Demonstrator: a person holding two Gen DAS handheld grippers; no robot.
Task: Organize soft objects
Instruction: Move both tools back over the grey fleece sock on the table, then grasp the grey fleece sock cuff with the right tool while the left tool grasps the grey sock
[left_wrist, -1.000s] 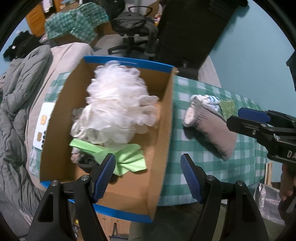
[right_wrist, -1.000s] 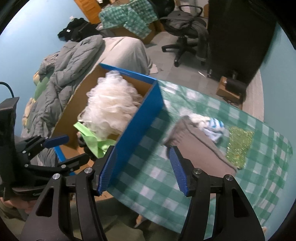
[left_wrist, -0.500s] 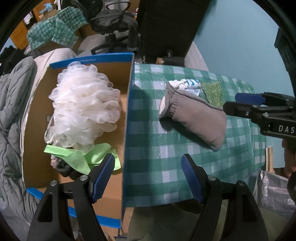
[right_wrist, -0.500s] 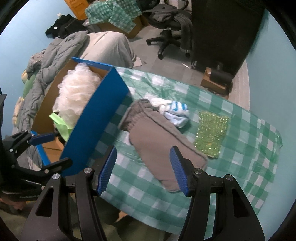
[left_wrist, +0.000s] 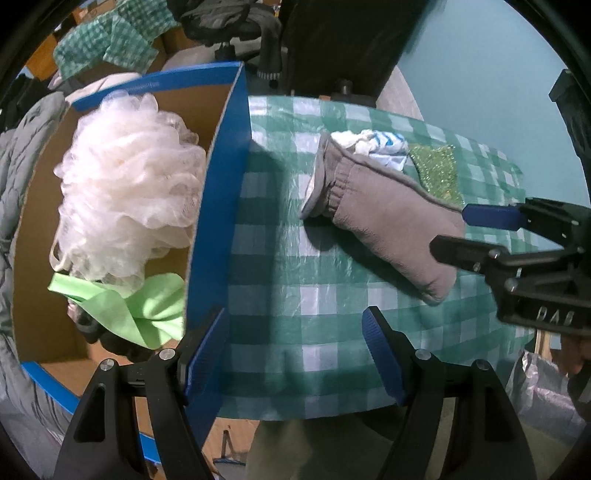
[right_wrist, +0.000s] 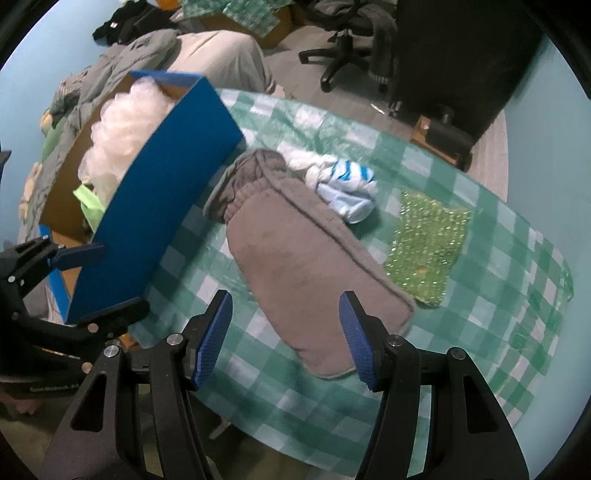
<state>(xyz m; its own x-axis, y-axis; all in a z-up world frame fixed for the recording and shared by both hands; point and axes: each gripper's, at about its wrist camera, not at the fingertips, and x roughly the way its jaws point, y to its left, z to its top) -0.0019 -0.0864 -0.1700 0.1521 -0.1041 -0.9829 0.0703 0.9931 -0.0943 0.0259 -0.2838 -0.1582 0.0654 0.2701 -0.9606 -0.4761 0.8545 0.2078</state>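
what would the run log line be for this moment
left gripper: open, empty | right gripper: open, above mitt | box: holds pouf, cloth

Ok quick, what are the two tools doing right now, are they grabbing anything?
Left tool: open, holding nothing, over the checked tablecloth.
Right tool: open, holding nothing, above the grey mitt.

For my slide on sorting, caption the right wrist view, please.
Open right gripper above a grey mitt on the checked tablecloth, beside the blue box.
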